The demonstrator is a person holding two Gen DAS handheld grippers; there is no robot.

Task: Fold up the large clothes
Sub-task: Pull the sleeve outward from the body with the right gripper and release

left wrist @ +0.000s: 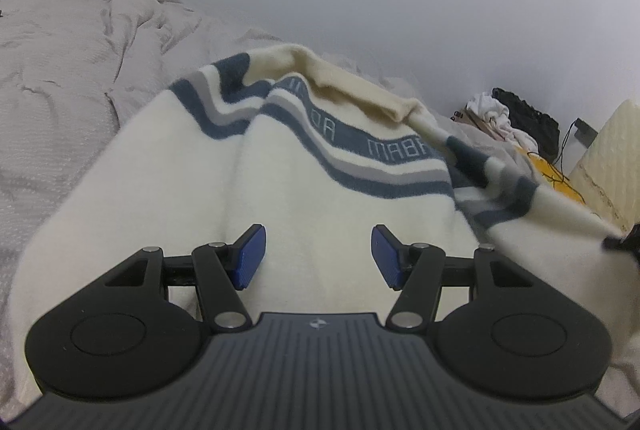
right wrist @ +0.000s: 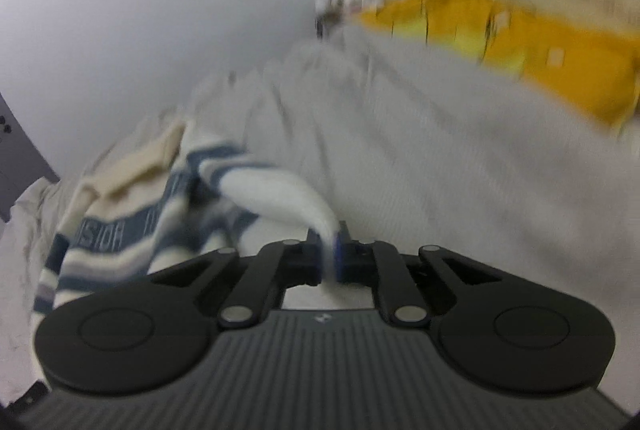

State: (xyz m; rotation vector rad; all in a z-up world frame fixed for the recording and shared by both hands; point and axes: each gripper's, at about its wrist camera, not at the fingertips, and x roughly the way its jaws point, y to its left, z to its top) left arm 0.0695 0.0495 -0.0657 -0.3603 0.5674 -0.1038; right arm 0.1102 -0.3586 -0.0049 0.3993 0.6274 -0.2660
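Note:
A cream sweater [left wrist: 280, 182] with blue and grey stripes and lettering lies on the bed. My left gripper [left wrist: 318, 256] is open just above its lower body, blue pads apart, holding nothing. One striped sleeve [left wrist: 520, 190] stretches off to the right. In the blurred right wrist view my right gripper [right wrist: 329, 256] is shut on the white end of that sleeve [right wrist: 288, 198], pulling it away from the sweater body [right wrist: 120, 230] at the left.
A crumpled light grey bedcover [left wrist: 80, 70] spreads to the left and behind. By the white wall lie a pile of black and white clothes [left wrist: 516, 122], a yellow item [right wrist: 520, 42] with cables, and a cream quilted cushion [left wrist: 608, 166].

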